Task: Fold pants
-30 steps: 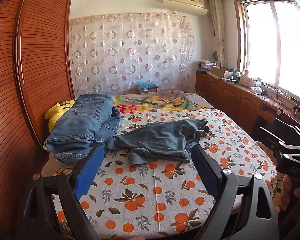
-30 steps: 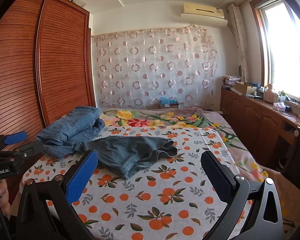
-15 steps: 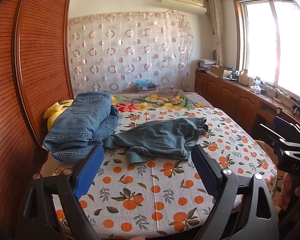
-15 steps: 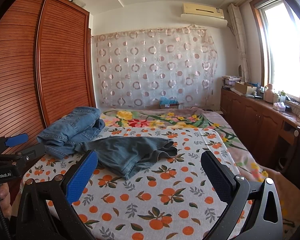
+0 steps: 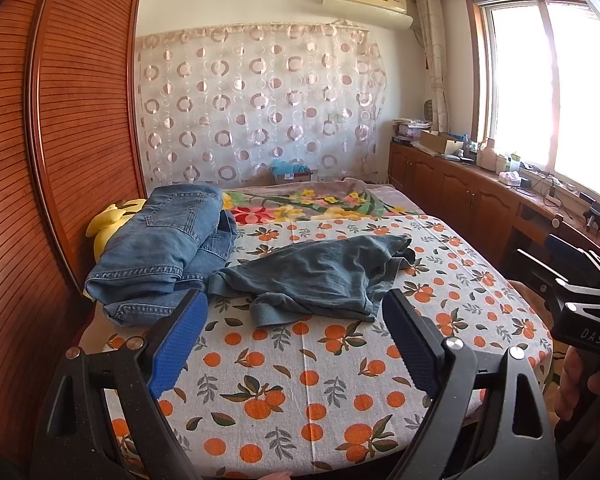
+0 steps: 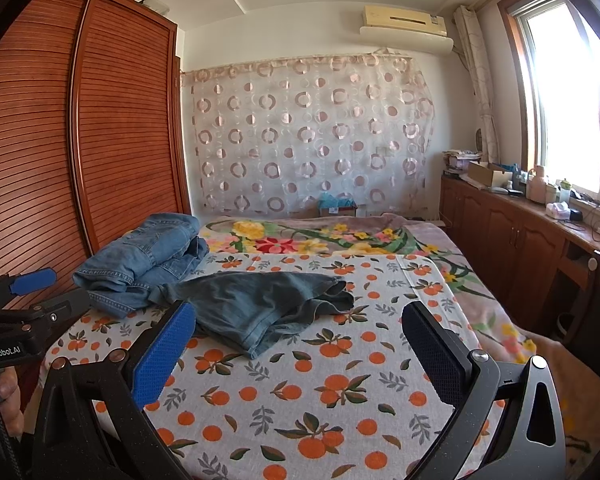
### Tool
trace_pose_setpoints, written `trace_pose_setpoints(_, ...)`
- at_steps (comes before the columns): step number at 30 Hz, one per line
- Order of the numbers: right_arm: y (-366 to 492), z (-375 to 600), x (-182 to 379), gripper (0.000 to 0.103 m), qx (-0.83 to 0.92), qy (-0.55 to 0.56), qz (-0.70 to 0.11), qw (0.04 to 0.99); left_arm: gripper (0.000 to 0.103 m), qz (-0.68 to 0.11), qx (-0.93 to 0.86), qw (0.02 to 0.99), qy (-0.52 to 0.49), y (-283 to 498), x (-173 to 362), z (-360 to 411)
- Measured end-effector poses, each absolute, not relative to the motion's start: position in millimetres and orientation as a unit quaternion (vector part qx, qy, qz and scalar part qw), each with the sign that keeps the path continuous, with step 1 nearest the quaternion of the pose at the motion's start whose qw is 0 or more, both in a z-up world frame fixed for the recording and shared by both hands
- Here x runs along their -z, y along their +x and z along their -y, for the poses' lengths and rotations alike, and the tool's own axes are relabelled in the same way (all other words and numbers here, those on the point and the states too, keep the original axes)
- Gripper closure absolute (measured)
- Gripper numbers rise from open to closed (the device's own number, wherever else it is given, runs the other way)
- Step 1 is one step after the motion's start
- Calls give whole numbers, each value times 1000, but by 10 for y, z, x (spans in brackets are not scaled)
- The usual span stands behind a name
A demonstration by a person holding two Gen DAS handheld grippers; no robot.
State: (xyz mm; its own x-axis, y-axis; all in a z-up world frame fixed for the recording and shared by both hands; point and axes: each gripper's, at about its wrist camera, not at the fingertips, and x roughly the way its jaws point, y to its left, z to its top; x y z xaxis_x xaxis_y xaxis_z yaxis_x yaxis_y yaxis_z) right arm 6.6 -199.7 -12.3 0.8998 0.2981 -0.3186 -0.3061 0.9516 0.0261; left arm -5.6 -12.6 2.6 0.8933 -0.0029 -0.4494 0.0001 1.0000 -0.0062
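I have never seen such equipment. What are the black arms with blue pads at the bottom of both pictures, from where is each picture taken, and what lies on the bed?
They are hand-held grasping tools, one in each of a person's hands. A camera on each looks forward between its two fingers. One picture comes from the left tool, the other from the right tool. Both stand open and hold nothing. On the bed's orange-print sheet lie crumpled dark grey-blue pants, not yet folded. Beside them, nearer the wooden wardrobe, is a pile of lighter blue jeans.
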Motion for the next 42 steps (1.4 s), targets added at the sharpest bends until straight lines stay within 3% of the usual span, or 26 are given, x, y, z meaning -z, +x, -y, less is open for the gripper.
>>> trace_pose_setpoints(20, 81, 2001, 161, 0, -158, -11, -167, 973, 13, -233, 2, 972, -3, -57, -7, 122)
trace_pose_setpoints(34, 331, 2034, 286, 0, -180, -20, -206, 962, 13, -284, 9, 959, -13, 140, 431, -84)
trace_pose_setpoints(39, 504, 2001, 310, 9, -192, -42, -225, 954, 13, -306, 11, 952, -18, 259, 620, -209)
trace_pose_setpoints(42, 636, 1957, 338, 22, -200, -52, -241, 948, 13, -315, 15, 949, -21, 317, 709, -277)
